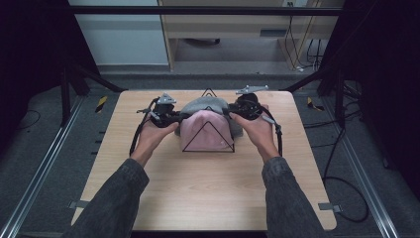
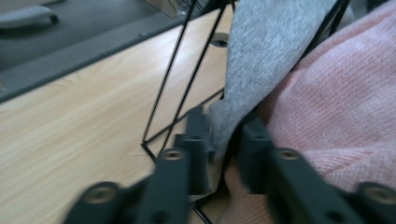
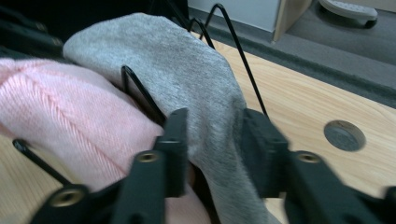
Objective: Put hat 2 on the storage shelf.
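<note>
Black wire rack (image 1: 208, 130) stands mid-table (image 1: 208, 198), bearing pink knit cloth (image 1: 205, 131) in front, grey knit cloth (image 1: 203, 105) behind. Left gripper (image 1: 174, 118) at rack's left end, jaws parted, grey cloth edge (image 2: 224, 126) between them, pads not pressing. Right gripper (image 1: 233, 115) at rack's right end, jaws apart astride grey cloth fold (image 3: 212, 135), loose. Round hole (image 3: 344, 135) in tabletop beside right gripper.

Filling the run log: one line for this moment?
left gripper: jaws open astride grey knit cloth | right gripper: same | pink knit cloth on black wire rack
</note>
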### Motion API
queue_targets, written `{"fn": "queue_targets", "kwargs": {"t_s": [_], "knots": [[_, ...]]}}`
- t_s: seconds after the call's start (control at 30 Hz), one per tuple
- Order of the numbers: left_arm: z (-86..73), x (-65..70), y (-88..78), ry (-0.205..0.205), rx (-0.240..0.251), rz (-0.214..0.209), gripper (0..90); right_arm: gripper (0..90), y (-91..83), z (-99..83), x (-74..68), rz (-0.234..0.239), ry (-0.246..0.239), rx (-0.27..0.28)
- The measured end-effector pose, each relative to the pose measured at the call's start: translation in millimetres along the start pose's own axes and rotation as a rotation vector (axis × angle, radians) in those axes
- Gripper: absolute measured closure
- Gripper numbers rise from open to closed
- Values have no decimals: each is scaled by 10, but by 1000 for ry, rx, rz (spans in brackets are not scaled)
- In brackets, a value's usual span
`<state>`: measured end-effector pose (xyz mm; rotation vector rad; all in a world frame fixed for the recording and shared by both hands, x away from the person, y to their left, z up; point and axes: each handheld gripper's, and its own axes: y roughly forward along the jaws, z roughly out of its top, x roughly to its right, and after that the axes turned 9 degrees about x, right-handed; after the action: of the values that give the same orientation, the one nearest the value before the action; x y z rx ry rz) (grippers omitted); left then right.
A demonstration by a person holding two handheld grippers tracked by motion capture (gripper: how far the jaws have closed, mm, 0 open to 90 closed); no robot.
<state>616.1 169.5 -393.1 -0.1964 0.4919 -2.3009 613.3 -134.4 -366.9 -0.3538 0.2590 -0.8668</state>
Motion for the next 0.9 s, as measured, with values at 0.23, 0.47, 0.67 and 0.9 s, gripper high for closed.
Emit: {"fn": "queue_targets", "kwargs": {"t_s": [0.23, 0.47, 0.67, 0.9], "knots": [[121, 3, -309, 13, 61, 38, 486, 330, -309, 55, -8, -34, 3, 64], [98, 22, -512, -6, 24, 8, 191, 205, -662, 12, -4, -76, -12, 90], [-28, 124, -739, 51, -12, -10, 83, 147, -957, -157, -18, -114, -20, 106], [-342, 180, -962, 52, -26, -50, 53, 105, -1111, -513, -6, -137, -22, 67]]}}
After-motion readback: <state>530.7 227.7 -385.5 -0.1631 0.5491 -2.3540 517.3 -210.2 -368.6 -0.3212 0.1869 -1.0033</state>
